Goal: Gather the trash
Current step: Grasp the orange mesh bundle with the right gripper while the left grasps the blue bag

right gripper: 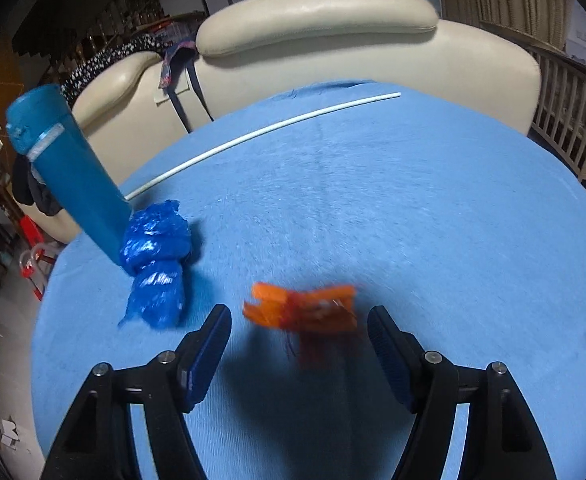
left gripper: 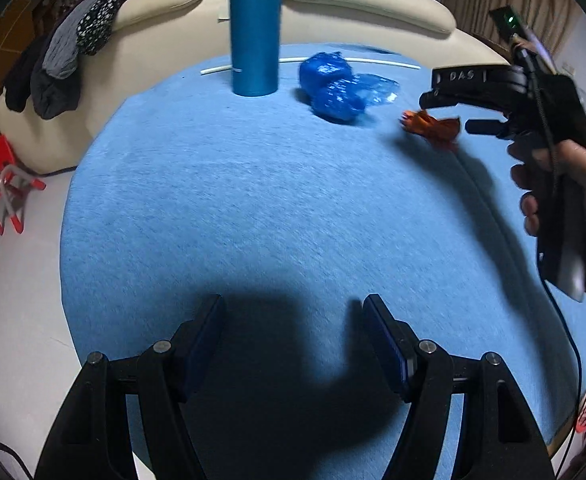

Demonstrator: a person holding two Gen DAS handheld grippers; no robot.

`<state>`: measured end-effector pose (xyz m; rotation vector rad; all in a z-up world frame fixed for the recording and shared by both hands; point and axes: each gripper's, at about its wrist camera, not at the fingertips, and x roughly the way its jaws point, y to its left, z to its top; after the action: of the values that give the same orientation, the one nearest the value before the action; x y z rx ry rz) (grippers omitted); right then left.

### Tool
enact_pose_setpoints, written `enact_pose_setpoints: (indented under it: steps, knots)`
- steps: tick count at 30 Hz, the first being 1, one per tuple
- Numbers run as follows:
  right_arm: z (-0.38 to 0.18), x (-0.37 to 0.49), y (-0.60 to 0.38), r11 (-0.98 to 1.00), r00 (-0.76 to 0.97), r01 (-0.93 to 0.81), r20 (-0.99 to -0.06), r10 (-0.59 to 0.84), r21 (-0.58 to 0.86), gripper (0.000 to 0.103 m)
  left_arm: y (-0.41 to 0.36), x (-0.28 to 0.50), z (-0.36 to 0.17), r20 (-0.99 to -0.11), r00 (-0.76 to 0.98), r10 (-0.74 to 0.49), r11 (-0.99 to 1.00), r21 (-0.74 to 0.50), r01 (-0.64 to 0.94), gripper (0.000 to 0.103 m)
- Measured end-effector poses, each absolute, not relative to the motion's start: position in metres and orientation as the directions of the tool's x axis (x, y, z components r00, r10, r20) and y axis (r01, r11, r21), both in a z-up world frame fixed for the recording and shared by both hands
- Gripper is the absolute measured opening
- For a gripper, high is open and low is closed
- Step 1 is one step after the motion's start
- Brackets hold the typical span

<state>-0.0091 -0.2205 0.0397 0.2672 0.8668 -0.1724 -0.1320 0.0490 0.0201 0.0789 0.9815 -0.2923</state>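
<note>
Bottle (right gripper: 69, 172) beside blue bag (right gripper: 155, 264)

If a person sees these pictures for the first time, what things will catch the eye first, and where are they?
The orange wrapper stands out most: it lies on the blue table cover, just ahead of the open right tongs. To its left is a crumpled blue plastic bag, next to a tall teal bottle. A thin white stick lies near the table's far edge, before a cream sofa.
</note>
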Motion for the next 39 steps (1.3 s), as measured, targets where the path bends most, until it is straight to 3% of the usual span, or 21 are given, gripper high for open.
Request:
enact_pose_setpoints:
  steps: [8, 15, 23, 32, 33, 34, 35, 39]
  knots:
    - [0.011, 0.019, -0.212, 0.965, 0.592, 0.244, -0.803, -0.07, 0.095, 0.07, 0.051, -0.102, 0.022, -0.828, 0.523, -0.202, 0.967, -0.085, 0.24, 0.072]
    - [0.023, -0.018, -0.227, 0.961, 0.629, 0.226, -0.777, -0.019, 0.159, 0.07, 0.01, -0.065, 0.043, -0.786, 0.582, -0.209, 0.958, -0.044, 0.284, 0.072]
    - [0.036, -0.083, -0.249, 0.935, 0.657, 0.235, -0.753, 0.048, 0.265, 0.07, -0.045, 0.013, 0.073, -0.743, 0.619, -0.254, 0.955, -0.094, 0.28, 0.077]
    - [0.049, -0.132, -0.269, 0.906, 0.681, 0.242, -0.726, 0.096, 0.348, 0.069, -0.077, 0.104, 0.021, -0.85, 0.511, -0.129, 0.982, -0.037, 0.186, 0.078]
    - [0.051, -0.135, -0.269, 0.906, 0.685, 0.24, -0.722, 0.097, 0.349, 0.069, -0.077, 0.106, 0.017, -0.854, 0.502, -0.135, 0.981, -0.045, 0.188, 0.076]
    - [0.053, -0.139, -0.27, 0.907, 0.689, 0.238, -0.718, 0.096, 0.349, 0.069, -0.075, 0.105, 0.014, -0.855, 0.5, -0.139, 0.981, -0.049, 0.189, 0.053]
    - [0.055, -0.142, -0.27, 0.906, 0.692, 0.237, -0.716, 0.095, 0.35, 0.069, -0.075, 0.101, 0.016, -0.842, 0.529, -0.102, 0.983, -0.003, 0.184, 0.038]
    - [0.058, -0.149, -0.27, 0.9, 0.702, 0.235, -0.704, 0.103, 0.366, 0.069, -0.072, 0.074, 0.024, -0.836, 0.533, -0.131, 0.972, -0.002, 0.236, 0.037]
